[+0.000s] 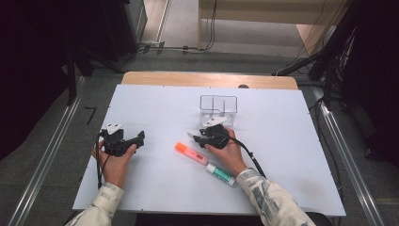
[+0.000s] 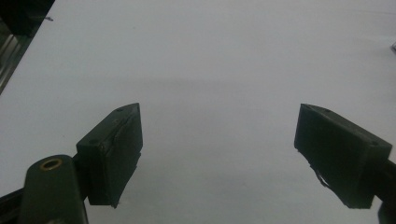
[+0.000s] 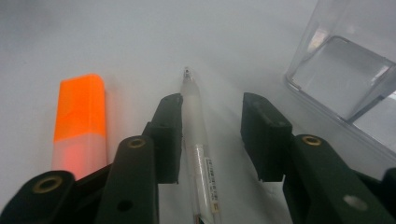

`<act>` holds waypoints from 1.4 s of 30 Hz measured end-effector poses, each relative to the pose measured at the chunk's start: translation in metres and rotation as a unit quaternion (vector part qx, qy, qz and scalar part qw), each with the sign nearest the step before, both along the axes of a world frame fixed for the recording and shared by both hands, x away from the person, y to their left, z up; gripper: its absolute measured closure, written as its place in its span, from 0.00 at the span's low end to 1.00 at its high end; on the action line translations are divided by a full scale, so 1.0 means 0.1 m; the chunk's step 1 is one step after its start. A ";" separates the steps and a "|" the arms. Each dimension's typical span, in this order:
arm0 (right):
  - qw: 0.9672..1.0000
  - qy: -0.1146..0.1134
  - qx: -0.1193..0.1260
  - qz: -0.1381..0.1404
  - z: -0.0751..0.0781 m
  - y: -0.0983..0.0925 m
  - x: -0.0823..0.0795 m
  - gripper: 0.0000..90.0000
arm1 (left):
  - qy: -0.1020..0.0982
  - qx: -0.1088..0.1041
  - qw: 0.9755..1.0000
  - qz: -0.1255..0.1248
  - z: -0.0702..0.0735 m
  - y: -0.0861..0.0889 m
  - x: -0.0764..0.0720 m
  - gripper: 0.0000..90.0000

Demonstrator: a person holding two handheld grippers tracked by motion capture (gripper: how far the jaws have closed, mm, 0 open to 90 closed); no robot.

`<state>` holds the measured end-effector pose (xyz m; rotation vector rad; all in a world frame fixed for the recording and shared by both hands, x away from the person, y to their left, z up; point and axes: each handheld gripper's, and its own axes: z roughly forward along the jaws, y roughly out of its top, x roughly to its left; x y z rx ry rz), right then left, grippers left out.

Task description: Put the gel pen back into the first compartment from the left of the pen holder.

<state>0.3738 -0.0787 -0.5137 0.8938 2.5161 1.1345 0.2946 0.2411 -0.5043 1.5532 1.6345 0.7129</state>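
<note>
From above, my left gripper (image 1: 126, 140) rests on the white surface (image 1: 291, 155), and my right gripper (image 1: 207, 136) sits just in front of a clear box (image 1: 219, 109), with an orange highlighter (image 1: 191, 153) and a glue stick (image 1: 220, 174) nearby.

In the left gripper view, my jaws stand wide open, with bare surface between them.

In the right gripper view, my jaws are half open around a clear pen (image 3: 200, 144) that lies against one jaw without being clamped, with the highlighter (image 3: 79, 123) beside them.
</note>
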 end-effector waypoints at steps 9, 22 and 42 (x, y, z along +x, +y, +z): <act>1.000 -0.013 -0.020 0.016 -0.01 0.09 0.00 0.84 | 0.000 0.000 1.000 -0.002 0.00 0.00 0.00 0.18; 0.999 -0.013 -0.028 0.022 0.00 0.10 0.00 0.87 | 0.003 0.001 1.000 -0.003 0.00 -0.01 0.00 0.18; 1.000 -0.021 0.004 0.020 0.24 0.00 -0.05 0.88 | 0.006 -0.003 1.000 -0.001 -0.01 0.00 0.00 0.18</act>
